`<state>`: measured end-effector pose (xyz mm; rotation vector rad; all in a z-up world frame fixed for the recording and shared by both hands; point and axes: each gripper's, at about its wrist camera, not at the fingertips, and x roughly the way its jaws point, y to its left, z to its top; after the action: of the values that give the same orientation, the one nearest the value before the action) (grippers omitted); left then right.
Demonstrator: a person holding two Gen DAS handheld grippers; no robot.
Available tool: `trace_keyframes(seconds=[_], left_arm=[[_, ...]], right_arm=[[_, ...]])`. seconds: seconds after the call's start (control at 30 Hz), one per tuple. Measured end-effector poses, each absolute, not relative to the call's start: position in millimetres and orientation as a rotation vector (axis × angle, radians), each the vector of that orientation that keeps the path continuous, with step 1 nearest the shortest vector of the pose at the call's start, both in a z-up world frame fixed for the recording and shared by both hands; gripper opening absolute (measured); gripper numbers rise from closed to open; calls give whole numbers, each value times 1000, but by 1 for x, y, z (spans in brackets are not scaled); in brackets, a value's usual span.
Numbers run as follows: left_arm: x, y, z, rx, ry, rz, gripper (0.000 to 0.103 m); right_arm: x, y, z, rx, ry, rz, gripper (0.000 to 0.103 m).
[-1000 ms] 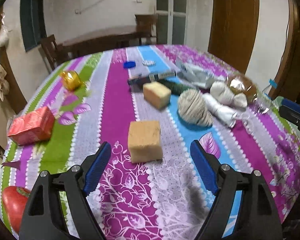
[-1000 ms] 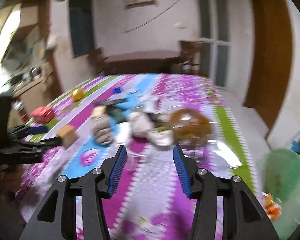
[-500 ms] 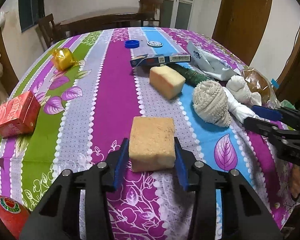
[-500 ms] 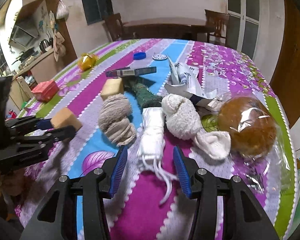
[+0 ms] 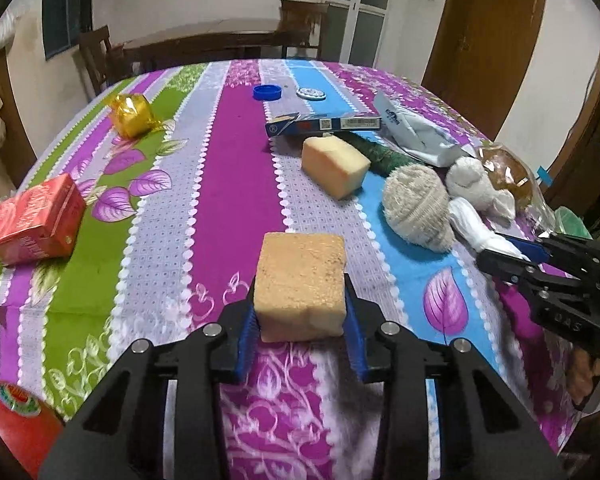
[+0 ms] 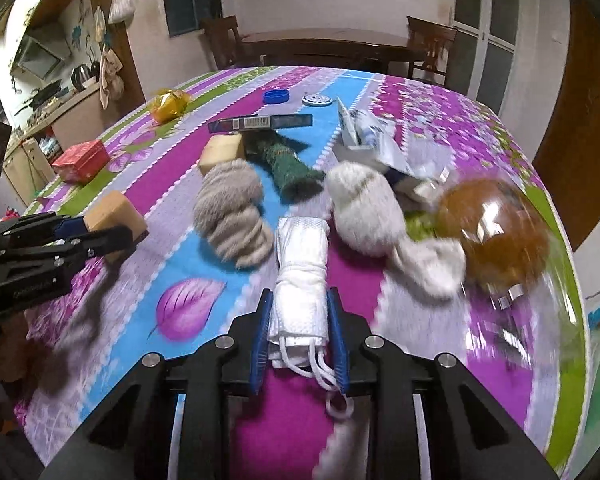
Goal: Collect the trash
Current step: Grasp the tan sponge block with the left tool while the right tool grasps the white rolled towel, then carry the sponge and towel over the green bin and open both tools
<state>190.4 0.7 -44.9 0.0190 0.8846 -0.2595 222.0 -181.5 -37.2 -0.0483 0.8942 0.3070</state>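
While both sets of jaws have just been closing, left gripper (image 5: 300,330) now clamps the tan sponge block (image 5: 302,285) at the near part of the striped tablecloth (image 5: 228,184). Right gripper (image 6: 299,336) pinches the rolled white cloth (image 6: 300,276), lying beside the grey yarn ball (image 6: 232,212).

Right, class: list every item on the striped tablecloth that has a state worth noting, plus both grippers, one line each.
Left gripper: jaws just closed, shut on tan sponge block.
Right gripper: jaws just closed, shut on rolled white cloth with cord.
Long blue carton: lying flat, end flap open.
Red box: closed, lying on tablecloth.
Blue bottle cap: loose, no bottle.
Yellow sponge block: free, untouched.
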Motion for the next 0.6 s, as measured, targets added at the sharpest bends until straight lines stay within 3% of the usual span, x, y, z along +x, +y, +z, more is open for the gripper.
trace_keyframes(seconds=[0.33,0.6], left_arm=[[151,-5,-19,64,813,-256,35],[139,-37,-5,126,735,-291,35]], right_arm=[[147,-213,-23,178,821,316,28],[115,-217,4,128,718,241,28]])
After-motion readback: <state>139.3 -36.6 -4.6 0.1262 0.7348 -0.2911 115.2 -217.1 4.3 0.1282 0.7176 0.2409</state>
